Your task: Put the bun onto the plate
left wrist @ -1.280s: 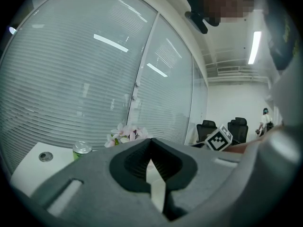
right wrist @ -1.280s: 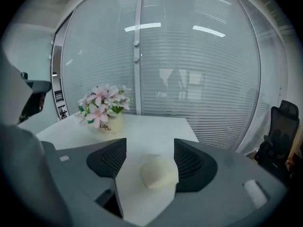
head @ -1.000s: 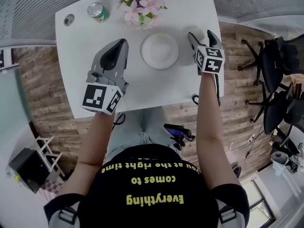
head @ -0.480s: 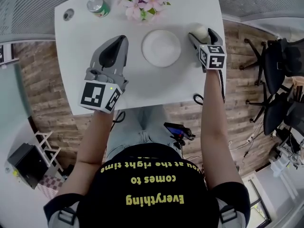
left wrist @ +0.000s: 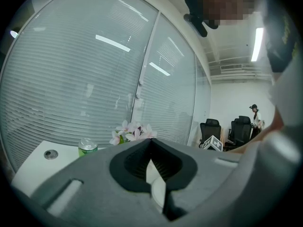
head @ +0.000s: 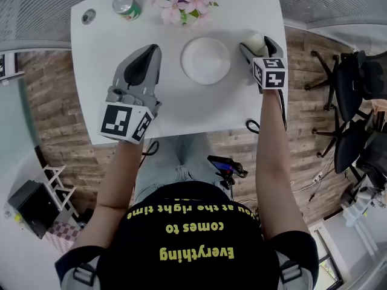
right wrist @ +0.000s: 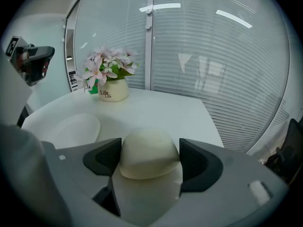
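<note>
The white table (head: 181, 110) fills the upper part of the head view, and the job looks barely begun. The left gripper (head: 153, 49) hangs over the table left of centre, jaws closed together on nothing, out of the play. The right gripper (head: 256, 43) is down at the table's right edge, tilted downward; its jaws have just been opening and stand spread wide. The plate (head: 205, 60) sits bare in the upper middle of the frame, between the two grippers. The bun (right wrist: 149, 152) rests on the table just right of the plate, between the right jaws, pads close on either side with no squeeze showing. So the approach looks done; the grip, the lift, the carry leftward and the release onto the plate all remain.
</note>
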A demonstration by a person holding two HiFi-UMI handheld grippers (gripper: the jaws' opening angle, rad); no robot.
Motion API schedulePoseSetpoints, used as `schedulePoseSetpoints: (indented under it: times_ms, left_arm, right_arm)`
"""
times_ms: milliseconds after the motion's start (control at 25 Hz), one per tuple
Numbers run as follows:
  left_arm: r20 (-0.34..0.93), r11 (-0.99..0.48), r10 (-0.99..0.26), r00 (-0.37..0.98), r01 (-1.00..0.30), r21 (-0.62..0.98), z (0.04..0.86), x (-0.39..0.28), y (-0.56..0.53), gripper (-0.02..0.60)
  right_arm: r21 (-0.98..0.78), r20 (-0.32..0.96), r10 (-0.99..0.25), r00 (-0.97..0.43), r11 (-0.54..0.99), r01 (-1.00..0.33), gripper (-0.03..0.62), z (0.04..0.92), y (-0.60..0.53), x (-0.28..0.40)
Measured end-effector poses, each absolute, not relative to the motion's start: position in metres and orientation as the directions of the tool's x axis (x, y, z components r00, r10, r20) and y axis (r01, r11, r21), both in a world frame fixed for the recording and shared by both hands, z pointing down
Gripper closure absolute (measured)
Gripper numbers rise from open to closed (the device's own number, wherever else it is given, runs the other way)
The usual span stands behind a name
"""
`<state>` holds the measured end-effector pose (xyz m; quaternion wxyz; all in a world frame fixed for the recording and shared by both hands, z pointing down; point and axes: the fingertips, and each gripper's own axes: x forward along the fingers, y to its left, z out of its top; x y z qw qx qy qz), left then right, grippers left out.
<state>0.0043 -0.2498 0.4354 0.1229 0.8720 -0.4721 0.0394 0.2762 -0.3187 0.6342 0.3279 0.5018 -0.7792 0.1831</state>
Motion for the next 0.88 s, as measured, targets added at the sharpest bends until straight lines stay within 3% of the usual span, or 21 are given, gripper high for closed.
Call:
schedulePoseSetpoints:
  times_ms: [880]
  left_arm:
    - [0.128,-0.551,-0.810,0.573,-0.817,0.172,0.403,-0.004,-0.244,0.581]
  right_arm:
    - [0.058,0.534,-0.765,-0.360,0.458,-0.887,0.204,0.532,-0.280,0.237]
